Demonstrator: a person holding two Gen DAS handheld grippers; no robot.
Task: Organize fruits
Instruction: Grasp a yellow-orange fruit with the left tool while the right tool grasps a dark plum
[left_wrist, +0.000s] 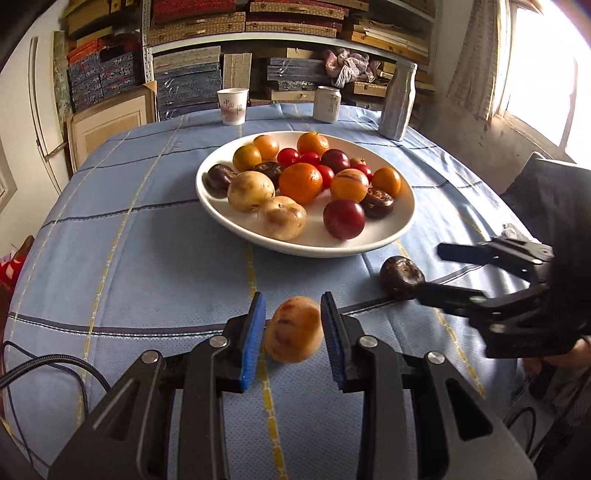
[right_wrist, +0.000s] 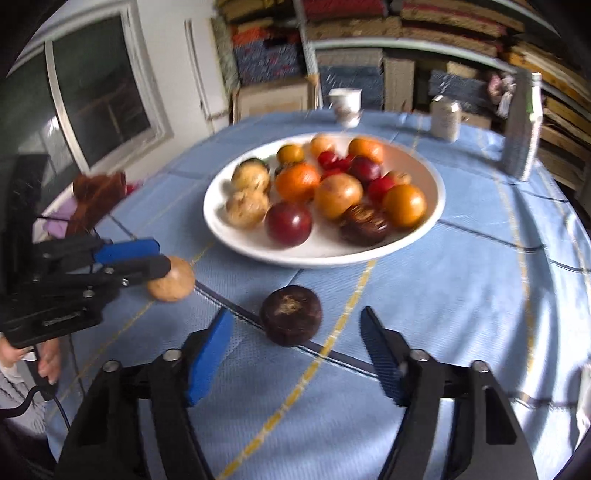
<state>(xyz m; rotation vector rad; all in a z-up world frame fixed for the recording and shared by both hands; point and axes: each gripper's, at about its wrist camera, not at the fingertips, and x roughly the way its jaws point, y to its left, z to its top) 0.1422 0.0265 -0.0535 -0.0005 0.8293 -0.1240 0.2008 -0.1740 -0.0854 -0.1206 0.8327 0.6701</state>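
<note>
The left gripper is clamped on a tan fruit above the blue tablecloth, near the white bowl, while the right gripper stands half-open around a dark fruit, pads clear.

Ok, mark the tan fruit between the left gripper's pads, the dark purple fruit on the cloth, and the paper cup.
tan fruit (left_wrist: 293, 330), left wrist view, middle of its skin.
dark purple fruit (right_wrist: 290, 315), right wrist view, its top face.
paper cup (left_wrist: 232, 106), left wrist view, its printed side.
</note>
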